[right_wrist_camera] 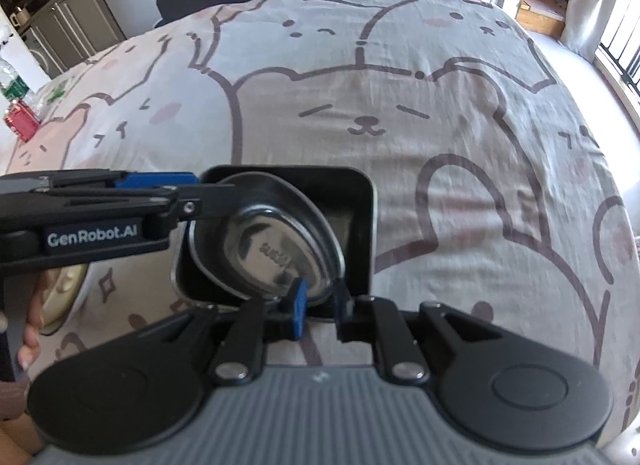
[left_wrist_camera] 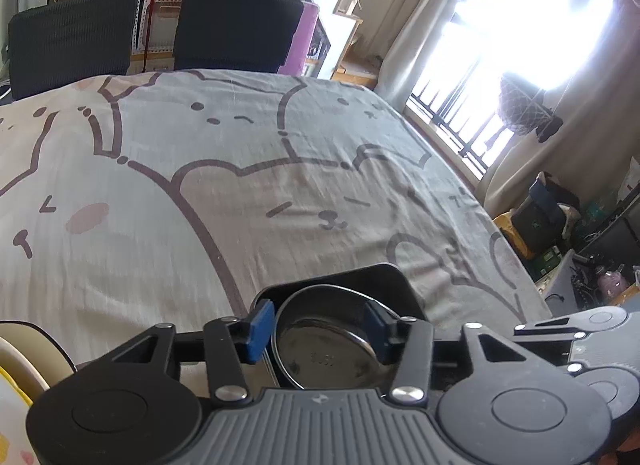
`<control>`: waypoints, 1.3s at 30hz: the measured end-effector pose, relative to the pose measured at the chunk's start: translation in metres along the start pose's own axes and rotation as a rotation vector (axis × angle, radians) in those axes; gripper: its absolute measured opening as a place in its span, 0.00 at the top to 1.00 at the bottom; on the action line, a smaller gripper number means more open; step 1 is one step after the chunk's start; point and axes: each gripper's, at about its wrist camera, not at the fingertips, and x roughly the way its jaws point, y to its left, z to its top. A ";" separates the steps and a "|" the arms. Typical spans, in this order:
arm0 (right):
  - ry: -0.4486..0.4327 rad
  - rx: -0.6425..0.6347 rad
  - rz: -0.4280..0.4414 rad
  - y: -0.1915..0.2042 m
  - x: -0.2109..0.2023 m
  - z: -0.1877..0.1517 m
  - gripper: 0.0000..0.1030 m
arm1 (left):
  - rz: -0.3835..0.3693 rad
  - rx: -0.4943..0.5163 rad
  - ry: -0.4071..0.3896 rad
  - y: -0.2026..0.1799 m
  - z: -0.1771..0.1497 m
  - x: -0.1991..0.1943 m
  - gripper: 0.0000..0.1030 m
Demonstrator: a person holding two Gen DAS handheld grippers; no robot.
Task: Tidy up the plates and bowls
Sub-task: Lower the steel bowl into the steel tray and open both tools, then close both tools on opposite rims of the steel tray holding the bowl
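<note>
A table under a bear-print cloth (left_wrist_camera: 224,169) fills the room's middle. Two dark chairs (left_wrist_camera: 72,37) stand at its far edge. A barred window (left_wrist_camera: 500,77) blazes with daylight between pale curtains (left_wrist_camera: 416,37). Grey cabinets (right_wrist_camera: 68,25) line the far left wall.

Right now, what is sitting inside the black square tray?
A round steel bowl sits inside the black square tray, tilted against its walls. Both grippers' fingers hover at the bowl's rim. The tray floor beneath the bowl is covered, so anything under it cannot be seen.
</note>
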 end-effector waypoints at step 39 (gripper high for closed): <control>-0.013 -0.056 -0.122 -0.003 0.027 0.049 0.72 | 0.167 0.163 0.202 0.006 -0.025 0.013 0.49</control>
